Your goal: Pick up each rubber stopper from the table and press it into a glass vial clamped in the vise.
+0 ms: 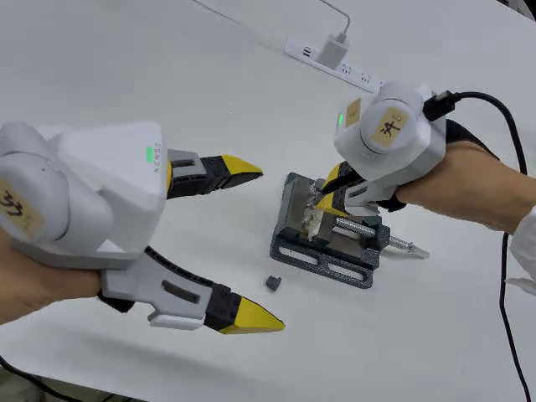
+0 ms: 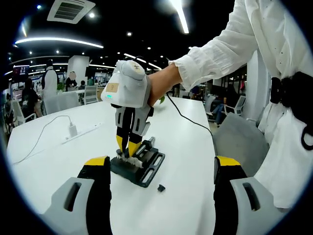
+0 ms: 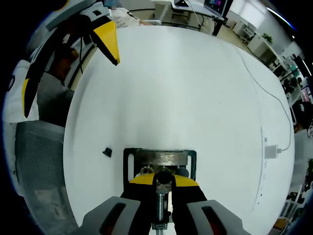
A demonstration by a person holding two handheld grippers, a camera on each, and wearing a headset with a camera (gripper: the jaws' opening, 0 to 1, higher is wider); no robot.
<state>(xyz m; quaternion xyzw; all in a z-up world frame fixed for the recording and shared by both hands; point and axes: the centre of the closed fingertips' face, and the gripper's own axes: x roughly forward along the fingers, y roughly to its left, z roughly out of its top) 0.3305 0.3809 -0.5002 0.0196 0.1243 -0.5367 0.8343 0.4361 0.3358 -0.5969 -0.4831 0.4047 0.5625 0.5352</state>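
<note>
R tongs (image 3: 164,181) pinching round stopper (image 3: 164,175), metal vise (image 3: 161,156)

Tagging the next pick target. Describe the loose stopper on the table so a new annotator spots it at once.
Find the dark vise midway across the white table. Just off its slotted base, toward the open left gripper, lies the loose stopper, a small dark grey plug. It sits alone on bare table, clear of the vise, unlike the held stopper pinched in the right gripper.
</note>
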